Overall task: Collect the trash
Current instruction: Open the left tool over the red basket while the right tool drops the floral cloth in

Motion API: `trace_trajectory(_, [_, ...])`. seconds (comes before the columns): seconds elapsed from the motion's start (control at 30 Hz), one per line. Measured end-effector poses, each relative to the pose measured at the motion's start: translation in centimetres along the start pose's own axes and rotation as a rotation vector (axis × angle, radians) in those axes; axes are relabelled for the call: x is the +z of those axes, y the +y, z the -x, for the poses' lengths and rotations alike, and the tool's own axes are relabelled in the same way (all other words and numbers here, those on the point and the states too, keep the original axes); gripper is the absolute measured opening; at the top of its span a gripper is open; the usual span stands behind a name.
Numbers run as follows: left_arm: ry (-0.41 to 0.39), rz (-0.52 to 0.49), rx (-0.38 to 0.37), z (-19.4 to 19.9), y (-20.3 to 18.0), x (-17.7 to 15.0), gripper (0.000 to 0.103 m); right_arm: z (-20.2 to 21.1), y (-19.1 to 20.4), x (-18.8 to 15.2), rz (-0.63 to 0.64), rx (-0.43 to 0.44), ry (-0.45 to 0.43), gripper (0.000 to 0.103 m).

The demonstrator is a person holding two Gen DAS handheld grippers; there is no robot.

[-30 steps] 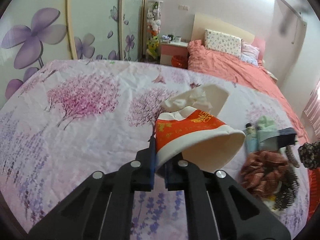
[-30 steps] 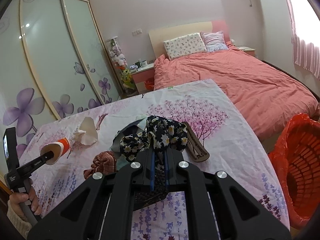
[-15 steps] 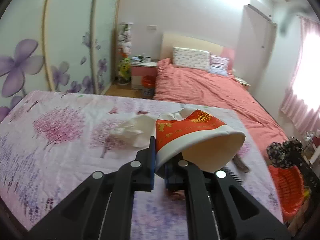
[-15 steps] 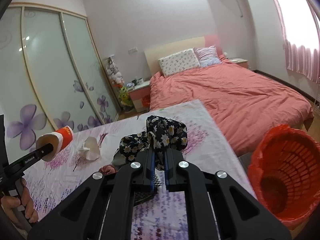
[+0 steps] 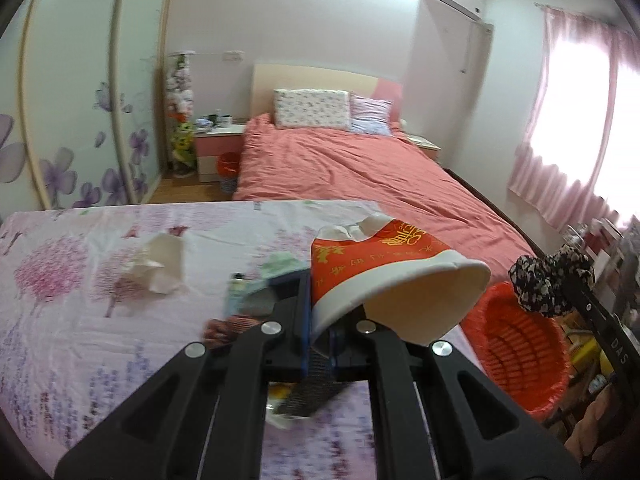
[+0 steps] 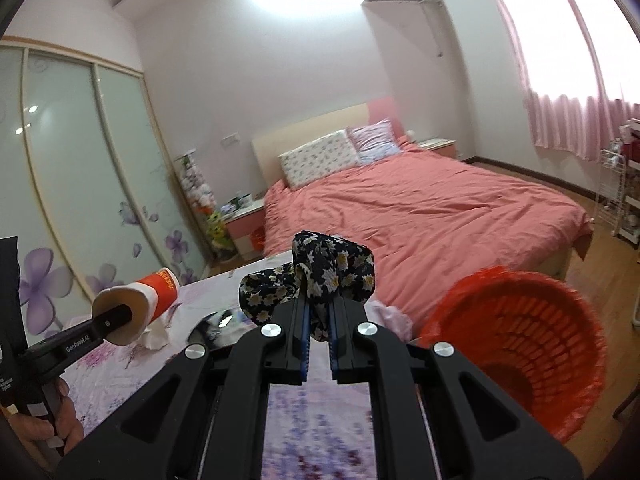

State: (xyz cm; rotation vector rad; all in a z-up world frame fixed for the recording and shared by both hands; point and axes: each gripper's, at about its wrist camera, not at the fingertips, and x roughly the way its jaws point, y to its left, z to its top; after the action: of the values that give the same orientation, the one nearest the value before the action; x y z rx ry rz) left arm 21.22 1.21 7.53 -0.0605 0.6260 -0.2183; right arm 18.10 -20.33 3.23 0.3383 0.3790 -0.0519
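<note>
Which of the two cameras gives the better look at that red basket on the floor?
The right wrist view: the red basket sits large and near, its open mouth and ribbed inside plain to see. In the left wrist view the red basket is smaller, at the right edge, partly hidden behind the paper cup.

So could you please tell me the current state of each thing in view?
Left gripper: shut on the cup.
Cup: crushed, held sideways.
Right gripper: shut on the cloth.
Cloth: bunched, held aloft.
Basket: open, nothing seen inside.
Tissue: crumpled, on the table.
</note>
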Motion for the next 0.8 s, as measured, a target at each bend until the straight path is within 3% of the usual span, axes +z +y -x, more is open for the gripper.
trace_trajectory(0.43, [0.081, -0.108, -0.195, -3.8, -11.6, -2.5, 0.008, 2.5, -8.1, 0.6, -0.084, -0.186, -0.065, 0.008])
trace_trajectory(0.8, [0.187, -0.204, -0.312, -8.7, -20.3, -5.9, 0.008, 0.6, -13.4, -0.4, -0.175, -0.260, -0.026, 0.008])
